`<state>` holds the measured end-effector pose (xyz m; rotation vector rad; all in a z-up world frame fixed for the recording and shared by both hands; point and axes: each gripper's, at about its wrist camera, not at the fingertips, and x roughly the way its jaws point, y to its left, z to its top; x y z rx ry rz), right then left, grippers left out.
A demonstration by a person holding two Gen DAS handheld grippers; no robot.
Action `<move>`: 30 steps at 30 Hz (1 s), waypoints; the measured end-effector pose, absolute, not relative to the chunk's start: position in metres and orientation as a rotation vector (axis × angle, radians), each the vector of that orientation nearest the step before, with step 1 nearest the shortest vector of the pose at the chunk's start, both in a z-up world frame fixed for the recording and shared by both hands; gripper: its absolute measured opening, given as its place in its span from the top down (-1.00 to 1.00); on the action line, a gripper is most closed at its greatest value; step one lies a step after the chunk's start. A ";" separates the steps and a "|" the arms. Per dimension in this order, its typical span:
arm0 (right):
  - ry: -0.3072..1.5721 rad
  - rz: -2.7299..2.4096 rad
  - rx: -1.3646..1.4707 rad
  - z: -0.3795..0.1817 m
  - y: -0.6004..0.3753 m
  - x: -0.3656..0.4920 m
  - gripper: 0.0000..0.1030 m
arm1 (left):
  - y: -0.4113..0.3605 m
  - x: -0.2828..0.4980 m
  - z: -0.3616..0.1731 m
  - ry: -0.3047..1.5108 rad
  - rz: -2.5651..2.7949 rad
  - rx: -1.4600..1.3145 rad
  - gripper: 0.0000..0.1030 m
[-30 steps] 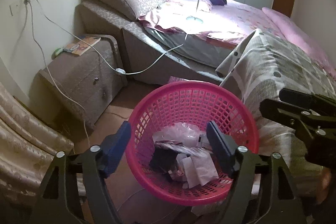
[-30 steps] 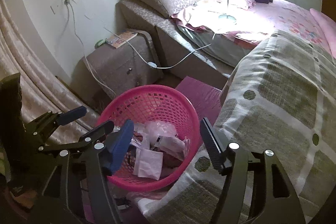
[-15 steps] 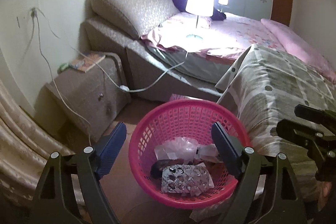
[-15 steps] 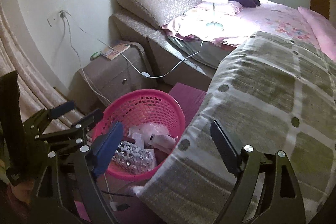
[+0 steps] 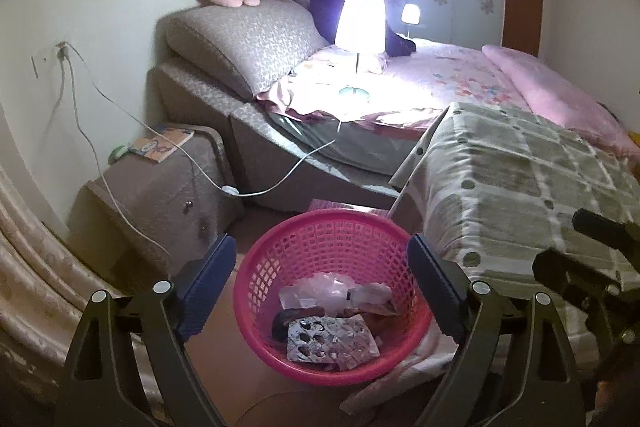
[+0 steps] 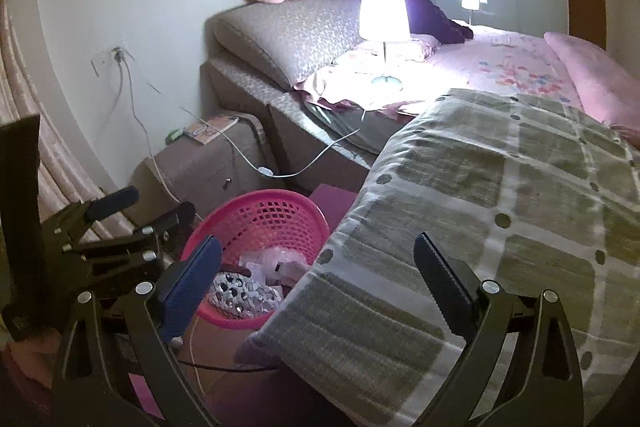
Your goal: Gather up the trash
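Both grippers have pulled back and up since a second ago: left gripper (image 5: 316, 287) jaws spread wide, holding nothing, above the pink basket (image 5: 256, 291); right gripper (image 6: 316, 275) jaws also spread, over the checked blanket (image 6: 500, 195). A silver blister pack (image 5: 332, 341) now lies on top of the wrappers (image 5: 320, 291) in the basket, on the floor beside the bed.

pink basket (image 6: 256, 215) half hidden behind checked blanket (image 6: 480, 211), trash beneath blister pack (image 5: 332, 341) unclear

Floor (image 5: 224, 359), pink basket (image 5: 320, 239) on it, bed (image 5: 460, 83) with lamp (image 5: 359, 27)
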<state>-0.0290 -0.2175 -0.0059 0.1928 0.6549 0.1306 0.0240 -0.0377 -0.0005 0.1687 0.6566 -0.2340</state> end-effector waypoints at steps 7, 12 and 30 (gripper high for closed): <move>0.658 0.129 0.186 -0.010 -0.218 -0.042 -0.82 | -0.034 0.006 0.006 0.661 -0.213 0.162 -0.65; 0.650 0.134 0.188 -0.008 -0.219 -0.049 -0.82 | -0.030 -0.007 0.013 0.644 -0.196 0.147 -0.65; 0.611 0.168 0.115 0.004 -0.194 -0.062 -0.82 | -0.017 -0.025 0.003 0.613 -0.136 0.167 -0.66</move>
